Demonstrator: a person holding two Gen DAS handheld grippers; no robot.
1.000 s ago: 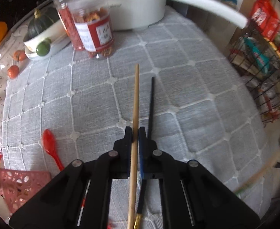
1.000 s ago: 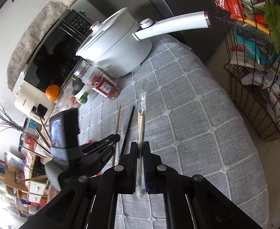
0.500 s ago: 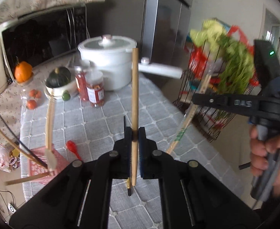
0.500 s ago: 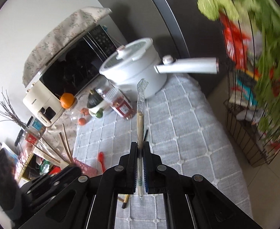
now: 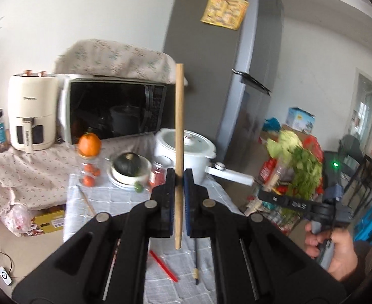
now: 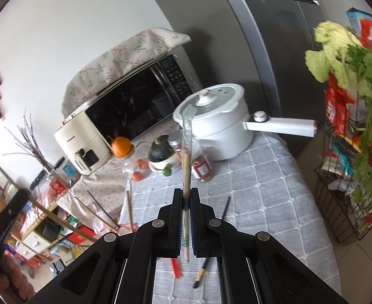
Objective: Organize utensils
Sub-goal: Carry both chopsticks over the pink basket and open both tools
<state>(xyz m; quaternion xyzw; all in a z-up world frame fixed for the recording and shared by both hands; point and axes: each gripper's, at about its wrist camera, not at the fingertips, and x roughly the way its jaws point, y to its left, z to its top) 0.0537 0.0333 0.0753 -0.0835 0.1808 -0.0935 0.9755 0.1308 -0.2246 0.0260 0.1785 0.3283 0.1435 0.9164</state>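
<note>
I'm holding a bare wooden chopstick (image 5: 179,131) upright in my left gripper (image 5: 178,177), jaws clamped on it — and a plastic-wrapped chopstick pair (image 6: 186,167) is standing pinched in my right gripper (image 6: 185,198). Below on the grey quilted tablecloth (image 6: 262,192) are lying a black chopstick (image 6: 212,240) and a red spoon (image 6: 175,266), near the white pot (image 6: 218,124).

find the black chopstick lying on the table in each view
Left wrist: black chopstick low centre, on the grey cloth, partly behind the gripper's fingers.
Right wrist: low centre, right of the red spoon handle.
Shared landmark: white pot.
</note>
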